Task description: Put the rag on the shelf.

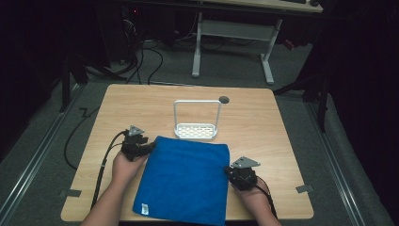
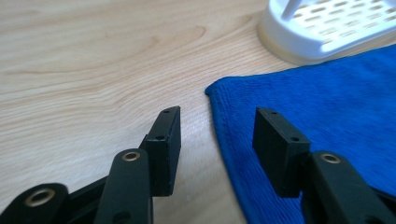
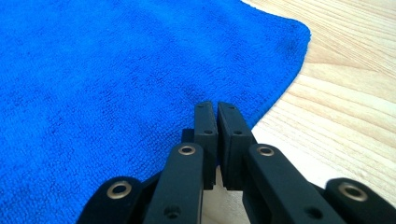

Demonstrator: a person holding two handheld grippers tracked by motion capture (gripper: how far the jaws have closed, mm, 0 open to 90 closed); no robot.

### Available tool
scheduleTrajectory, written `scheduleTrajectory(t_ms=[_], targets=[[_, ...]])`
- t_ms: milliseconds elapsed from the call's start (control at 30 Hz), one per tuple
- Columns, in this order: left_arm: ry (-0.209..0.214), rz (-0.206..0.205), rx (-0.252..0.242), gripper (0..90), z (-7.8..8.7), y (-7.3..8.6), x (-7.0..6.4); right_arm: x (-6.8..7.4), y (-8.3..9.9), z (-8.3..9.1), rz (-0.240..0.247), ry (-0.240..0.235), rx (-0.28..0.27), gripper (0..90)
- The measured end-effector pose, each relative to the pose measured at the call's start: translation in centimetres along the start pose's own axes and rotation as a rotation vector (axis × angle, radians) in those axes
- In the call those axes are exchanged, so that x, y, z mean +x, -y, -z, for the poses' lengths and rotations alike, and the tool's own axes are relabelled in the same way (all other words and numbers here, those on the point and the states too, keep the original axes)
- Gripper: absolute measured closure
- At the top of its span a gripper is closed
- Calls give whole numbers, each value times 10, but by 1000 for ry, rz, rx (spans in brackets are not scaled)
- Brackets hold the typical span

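While a blue cloth (image 1: 183, 179) lies flat on the near surface (image 1: 254, 117) before a white rack (image 1: 196, 123), the left gripper (image 2: 217, 135) straddles its far-left edge, fingers spread; the right gripper (image 3: 217, 116), fingers pressed together, rests at its right edge.

We are looking at a solid bright blue cloth (image 1: 186, 181) bearing a small white label (image 1: 145, 208) near one corner. It is lying on a pale wooden table (image 1: 263, 122) showing wavy tan grain. A white rack (image 1: 196, 130) is displaying a base patterned with rows of small slots. Both grippers, left (image 2: 215, 123) and right (image 3: 217, 108), are showing matte black jaws with brass-coloured rivets.
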State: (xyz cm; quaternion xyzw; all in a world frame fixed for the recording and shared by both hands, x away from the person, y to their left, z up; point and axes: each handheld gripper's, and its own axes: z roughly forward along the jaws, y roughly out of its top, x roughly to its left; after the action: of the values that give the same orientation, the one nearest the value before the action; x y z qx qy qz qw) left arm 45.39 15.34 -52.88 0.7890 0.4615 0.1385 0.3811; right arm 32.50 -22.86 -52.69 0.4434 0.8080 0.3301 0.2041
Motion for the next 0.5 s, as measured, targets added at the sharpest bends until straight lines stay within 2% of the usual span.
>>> scheduleTrajectory(t_ms=[33,67,167,200,233,267,300,400,500], targets=[[15,-1,4,524,-5,-3,-1,-1,0,0,-2,1,0,876],[13,-20,10,528,-10,-8,-5,-2,0,0,-7,0,-1,876],[-2,-27,17,567,-16,-13,-10,-3,0,0,-7,2,-1,877],[4,-25,20,599,-17,-14,-12,-3,0,0,-7,2,-2,879],[3,-35,25,682,-18,-15,-14,-3,0,0,-10,2,-1,884],[-21,-69,31,714,-19,-16,-19,-4,0,0,-9,2,0,892],[-25,-75,31,753,-19,-15,-21,-4,0,0,-11,0,1,900],[-8,-53,31,848,-14,-10,-19,-7,0,-1,-11,-1,0,900],[-8,-49,29,856,-9,-5,-20,-9,-1,-1,-17,2,2,900]])
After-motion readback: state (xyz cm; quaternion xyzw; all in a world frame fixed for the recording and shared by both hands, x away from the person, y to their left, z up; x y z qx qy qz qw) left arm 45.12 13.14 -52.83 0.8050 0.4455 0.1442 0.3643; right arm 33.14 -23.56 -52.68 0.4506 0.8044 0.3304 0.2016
